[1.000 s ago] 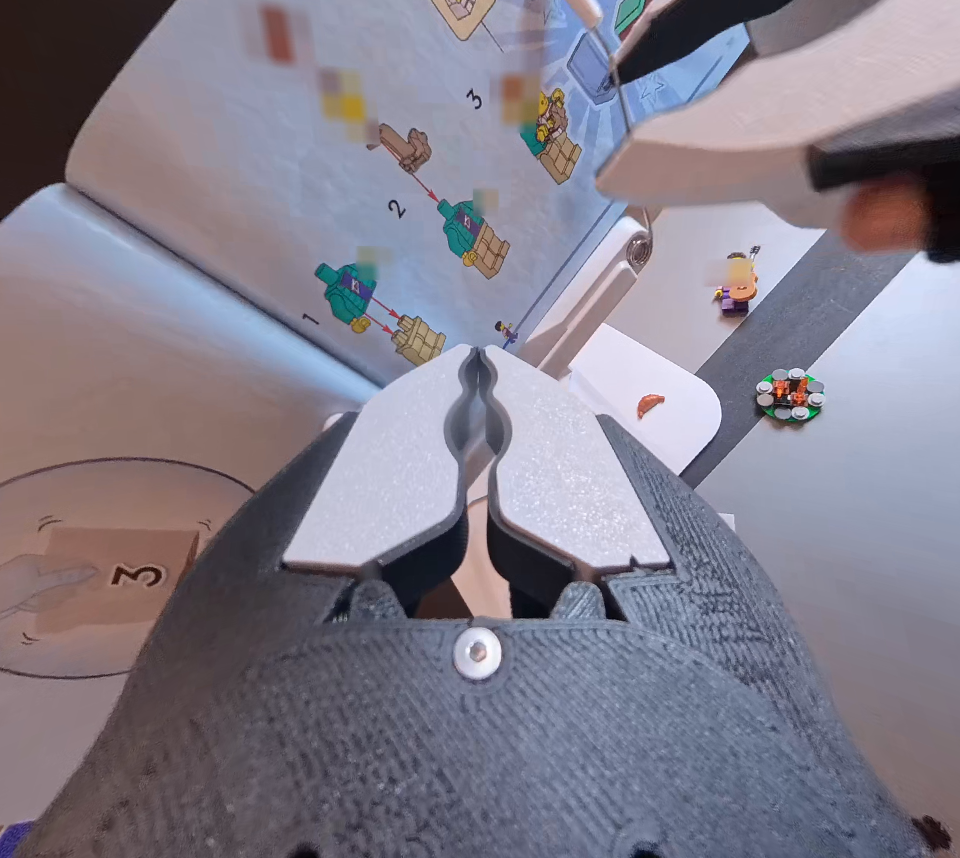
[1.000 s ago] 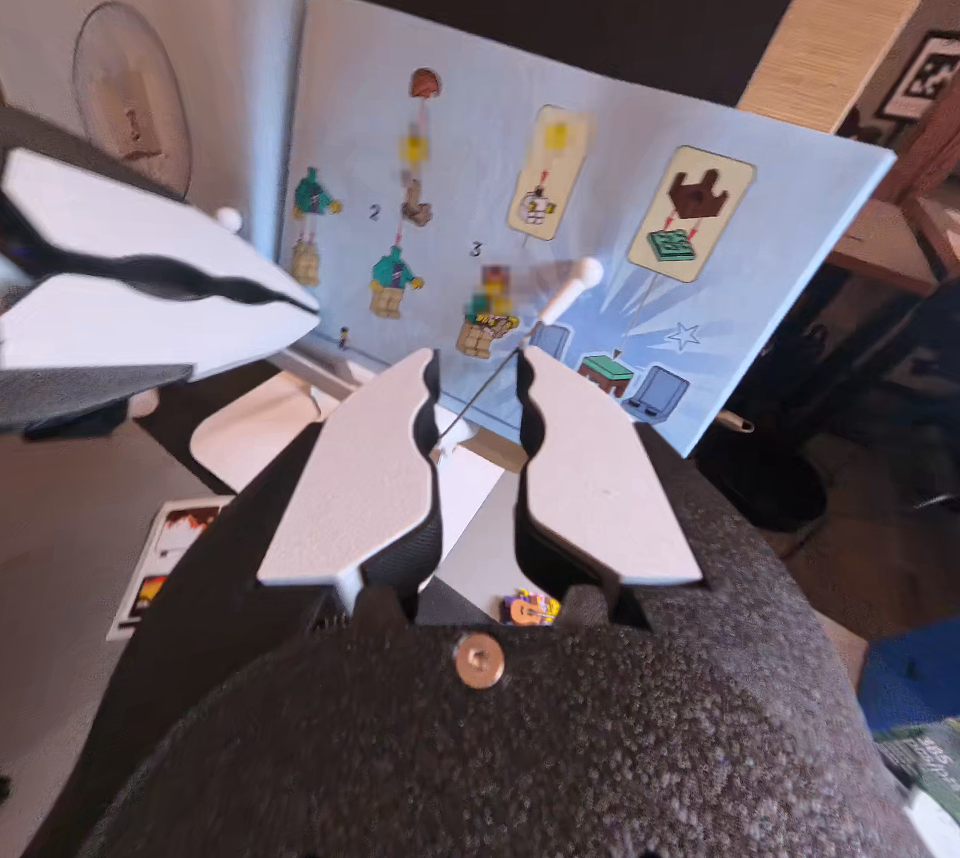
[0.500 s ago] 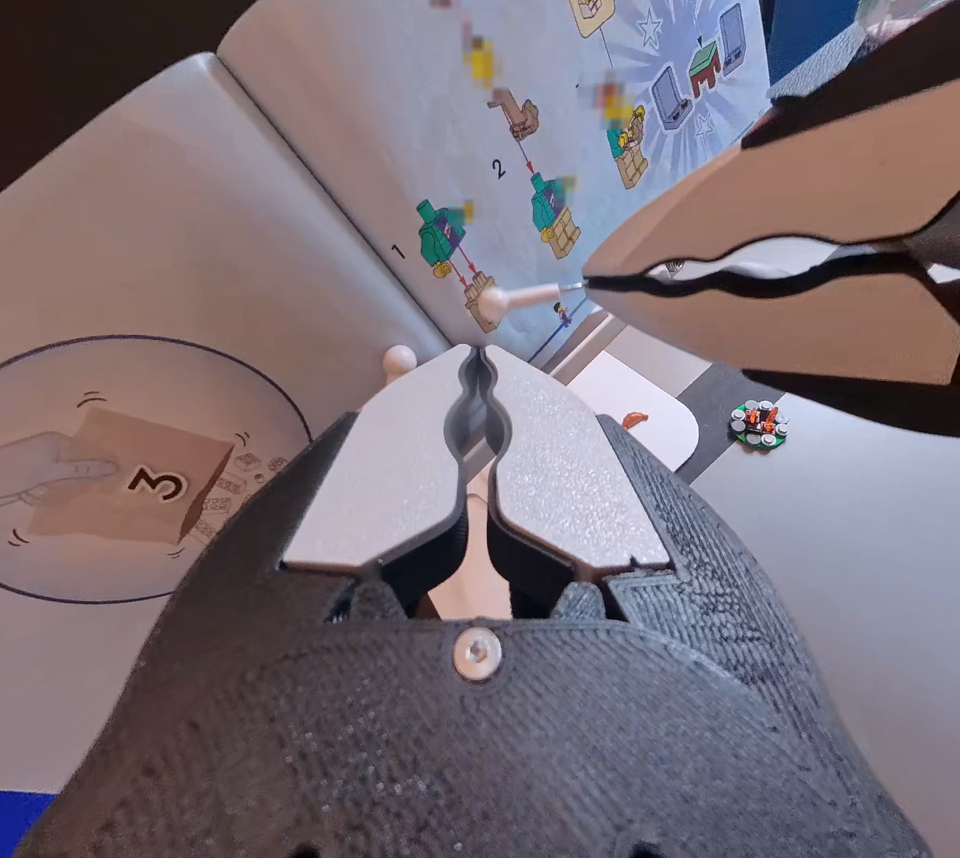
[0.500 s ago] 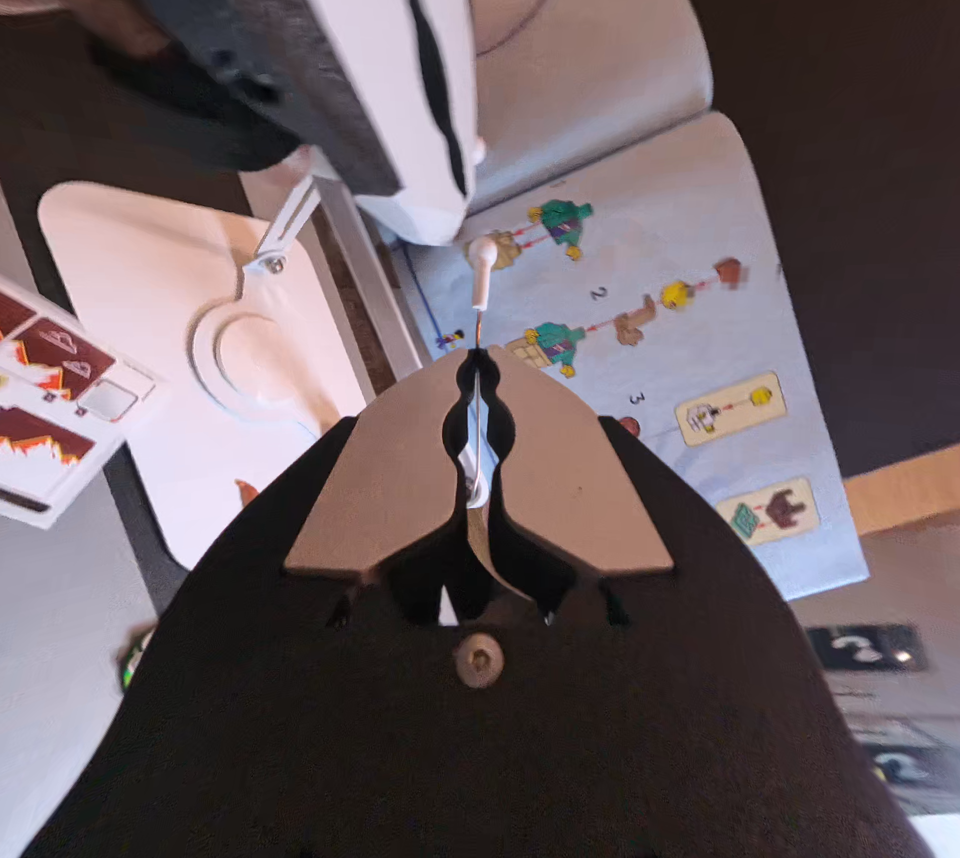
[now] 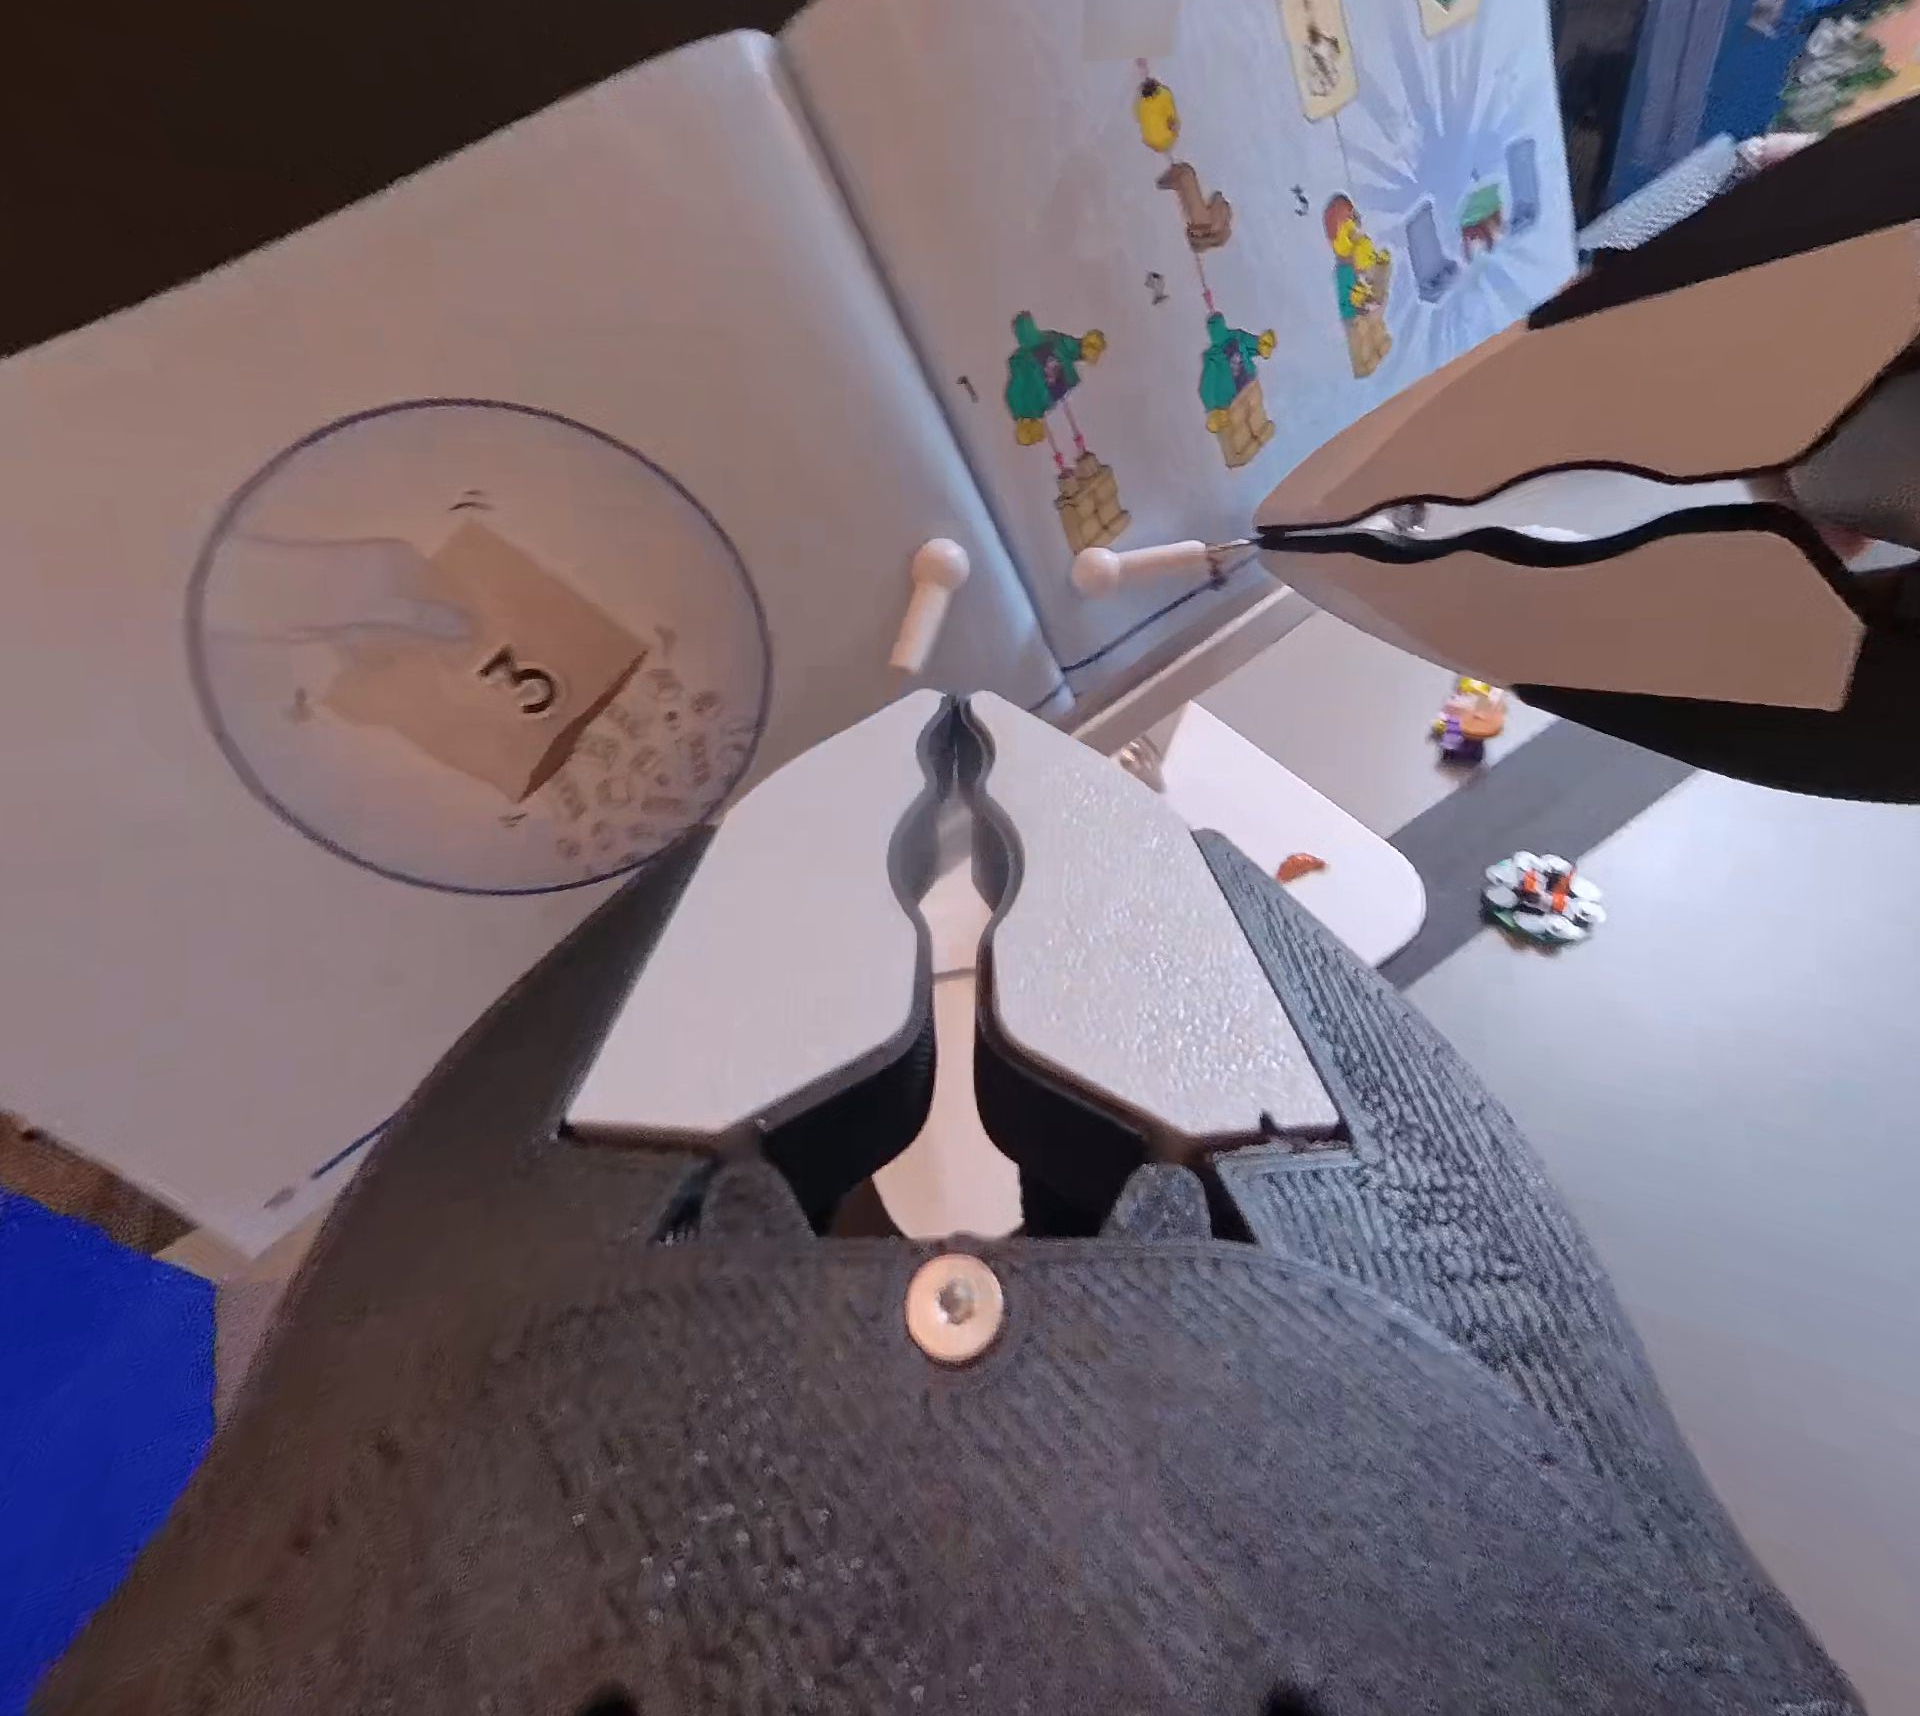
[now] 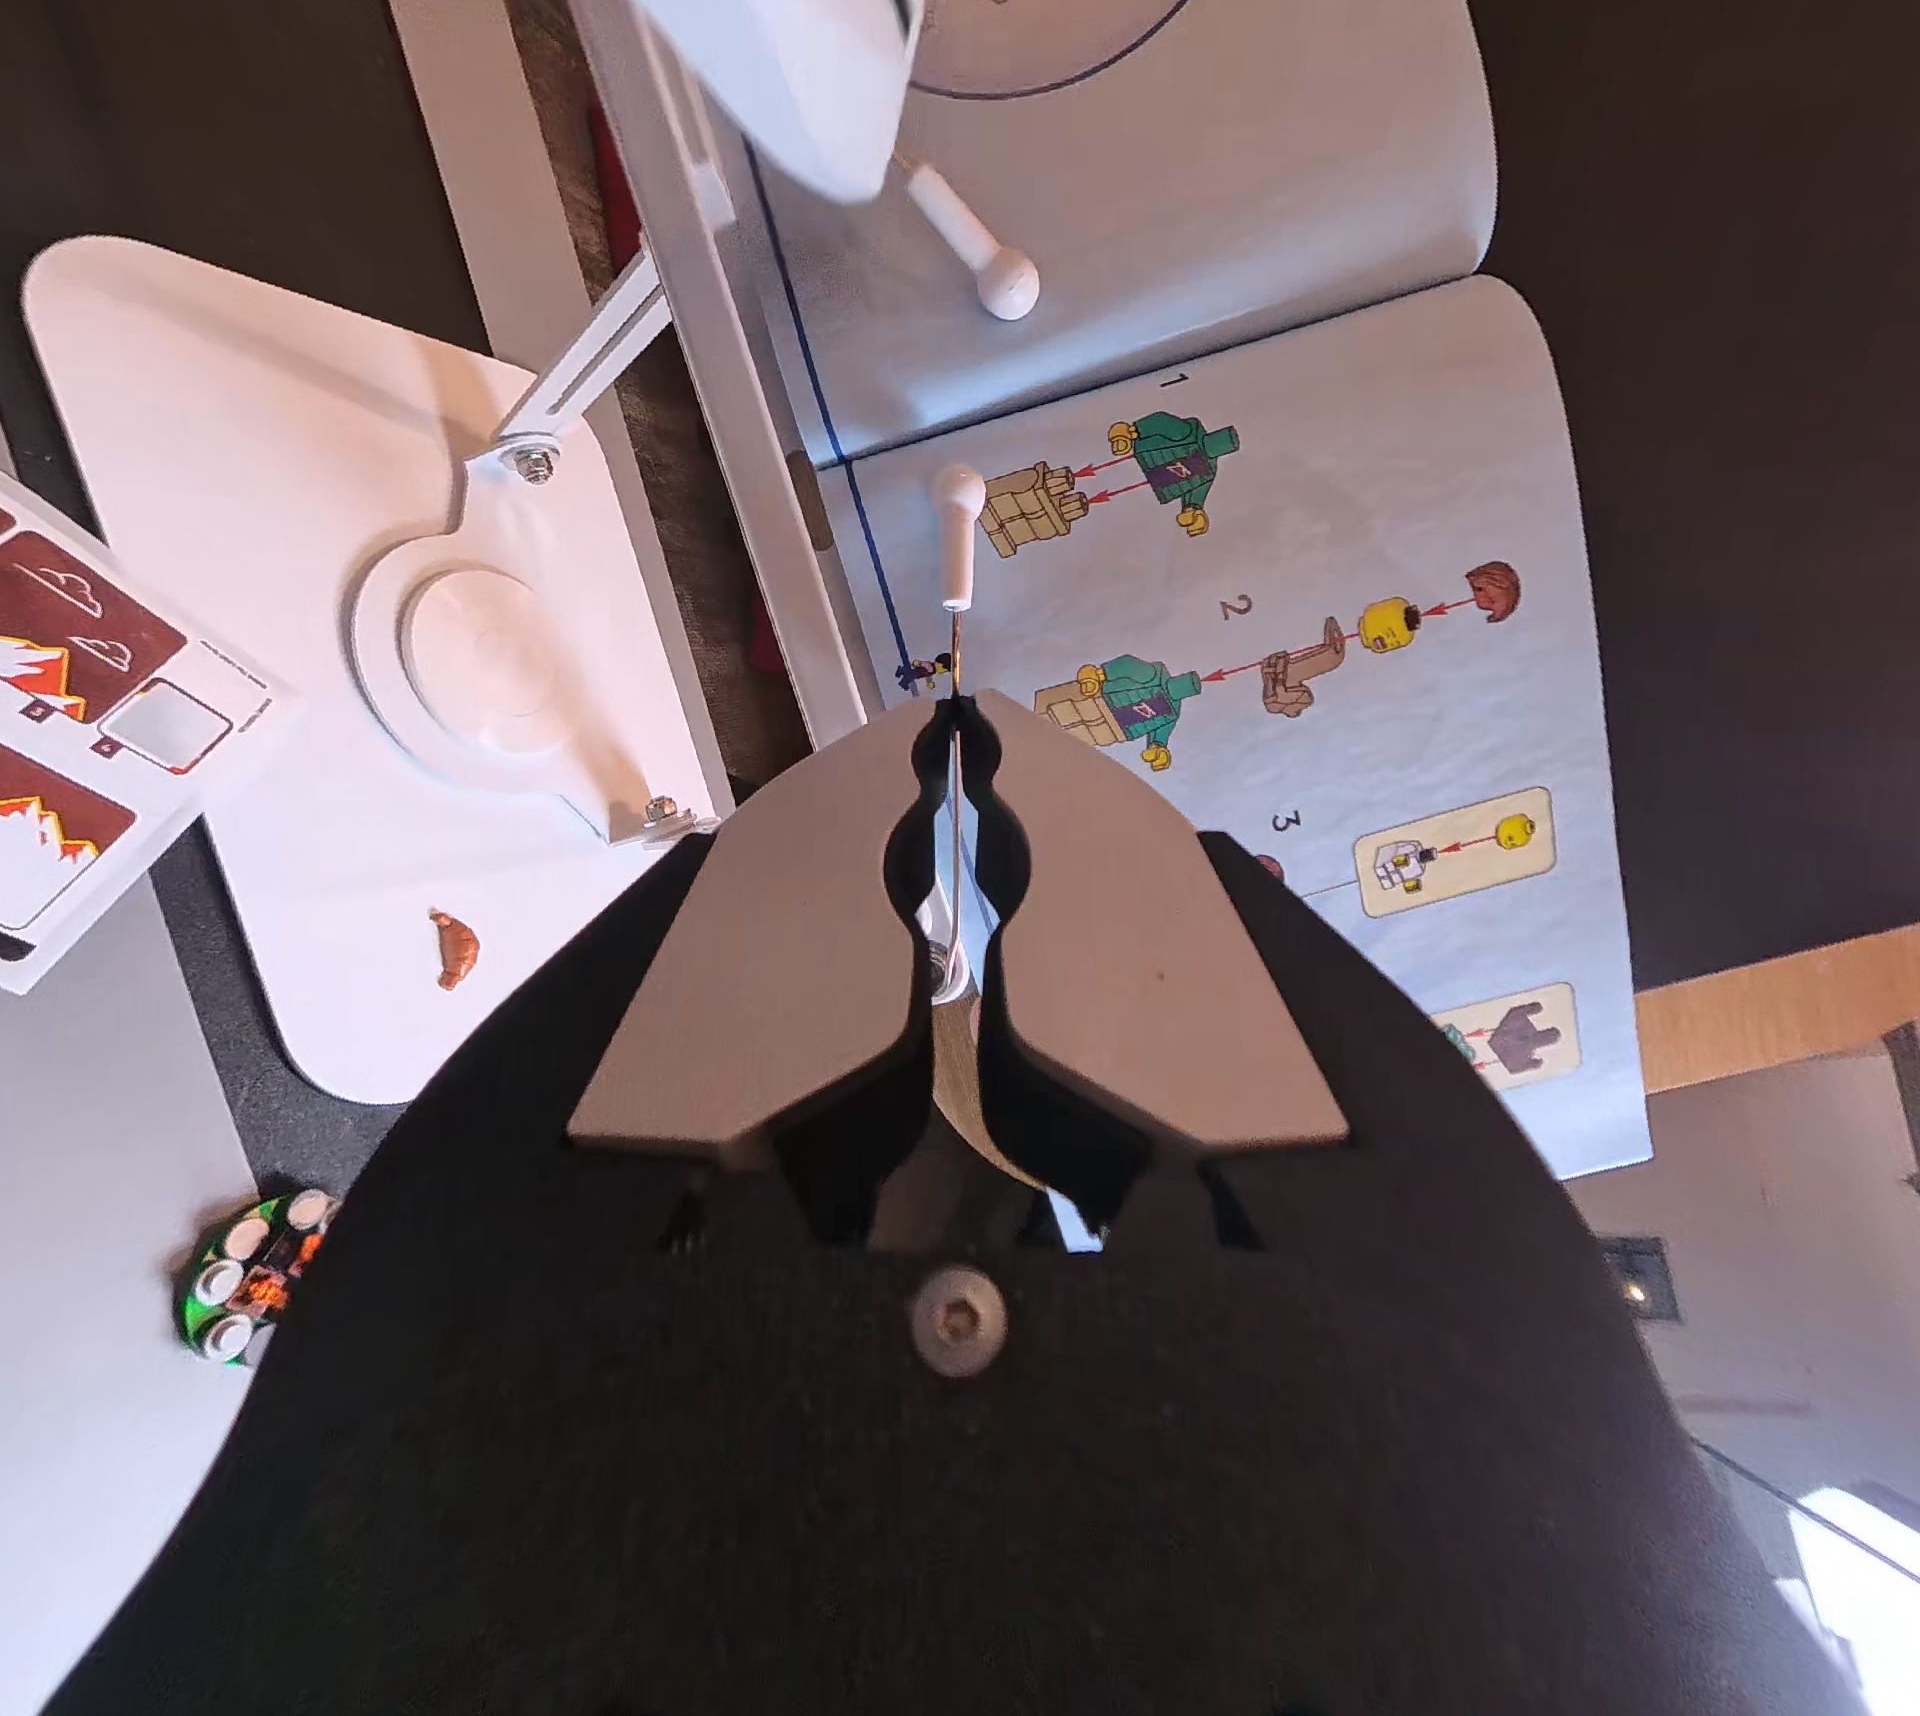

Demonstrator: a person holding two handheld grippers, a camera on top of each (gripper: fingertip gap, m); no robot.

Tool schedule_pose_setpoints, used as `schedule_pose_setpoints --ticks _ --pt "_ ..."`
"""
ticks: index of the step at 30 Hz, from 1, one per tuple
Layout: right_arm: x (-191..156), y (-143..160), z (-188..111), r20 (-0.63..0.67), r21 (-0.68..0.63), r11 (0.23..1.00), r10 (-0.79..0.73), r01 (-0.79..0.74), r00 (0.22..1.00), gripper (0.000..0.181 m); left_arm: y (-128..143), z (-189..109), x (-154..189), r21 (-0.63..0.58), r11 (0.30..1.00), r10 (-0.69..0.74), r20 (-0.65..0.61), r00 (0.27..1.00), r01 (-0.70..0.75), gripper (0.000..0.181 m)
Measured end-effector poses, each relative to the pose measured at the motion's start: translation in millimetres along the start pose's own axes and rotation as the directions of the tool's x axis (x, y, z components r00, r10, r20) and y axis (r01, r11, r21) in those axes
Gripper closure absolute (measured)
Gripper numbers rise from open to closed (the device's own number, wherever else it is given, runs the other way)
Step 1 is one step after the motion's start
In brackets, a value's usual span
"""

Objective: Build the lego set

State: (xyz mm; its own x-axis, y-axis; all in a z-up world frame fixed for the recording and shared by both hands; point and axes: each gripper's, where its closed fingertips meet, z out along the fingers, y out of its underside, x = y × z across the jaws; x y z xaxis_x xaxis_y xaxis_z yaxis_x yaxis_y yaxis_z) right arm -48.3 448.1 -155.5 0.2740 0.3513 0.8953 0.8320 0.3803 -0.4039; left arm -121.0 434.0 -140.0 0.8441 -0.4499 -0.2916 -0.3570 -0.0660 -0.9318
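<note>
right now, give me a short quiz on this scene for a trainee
1. True or false: the right gripper is open.
2. What lies on the white stand base? A) a brown croissant piece B) a red car C) a blue brick
3. Which page of the booklet does the page holder in the right gripper lie over?

Key: 1 false, it is shut on the page holder's wire. 2 A. 3 the page with the minifigure steps.
</note>
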Motion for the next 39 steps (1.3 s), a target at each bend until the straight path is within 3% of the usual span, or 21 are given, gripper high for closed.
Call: schedule_pose_setpoints --ticks 3,11,15,18,21,24,28,32,34,39 --pt "0 0 1 0.001 -0.018 1.0 -0.017 0.017 1.0 0.18 -4 -4 -23 0.048 0.997 0.059 0.114 0.992 -0.064 0.181" --pt "-1 0 1 0.007 -0.045 0.999 -0.008 0.008 1.0 0.178 3 8 -13 -0.041 0.977 0.208 -0.034 0.977 -0.21 0.179" --pt "1 -1 0 -0.005 -0.047 0.999 0.013 -0.013 1.0 0.176 1 1 -16 -0.017 0.975 0.223 -0.001 0.975 -0.223 0.169" --pt "6 -7 -12 -0.01 -0.001 0.993 0.117 -0.117 0.993 0.167 -4 -16 -14 0.058 0.986 0.158 -0.006 0.987 -0.158 0.167" --pt "8 -20 -39 0.037 0.099 0.937 0.334 -0.336 0.942 0.155 -4 -44 -9 0.157 0.988 0.003 -0.053 0.999 0.005 0.166" --pt "-1 -34 -76 0.136 0.153 0.824 0.529 -0.546 0.837 0.144 5 -73 -12 0.241 0.956 -0.162 -0.045 0.986 0.168 0.164" --pt "-31 -48 -128 0.235 0.14 0.691 0.672 -0.709 0.702 0.143 24 -95 -24 0.264 0.933 -0.262 0.034 0.965 0.244 0.164" --pt "-72 -55 -180 0.275 0.076 0.606 0.751 -0.792 0.601 0.146 32 -93 -55 0.237 0.944 -0.271 0.156 0.95 0.231 0.181" --pt "-86 -54 -205 0.257 0.059 0.569 0.785 -0.82 0.563 0.147 32 -84 -63 0.237 0.931 -0.319 0.166 0.933 0.277 0.181" --pt "-87 -39 -243 0.163 0.101 0.543 0.817 -0.833 0.553 0.15 25 -62 -59 0.266 0.914 -0.355 0.166 0.92 0.305 0.181"
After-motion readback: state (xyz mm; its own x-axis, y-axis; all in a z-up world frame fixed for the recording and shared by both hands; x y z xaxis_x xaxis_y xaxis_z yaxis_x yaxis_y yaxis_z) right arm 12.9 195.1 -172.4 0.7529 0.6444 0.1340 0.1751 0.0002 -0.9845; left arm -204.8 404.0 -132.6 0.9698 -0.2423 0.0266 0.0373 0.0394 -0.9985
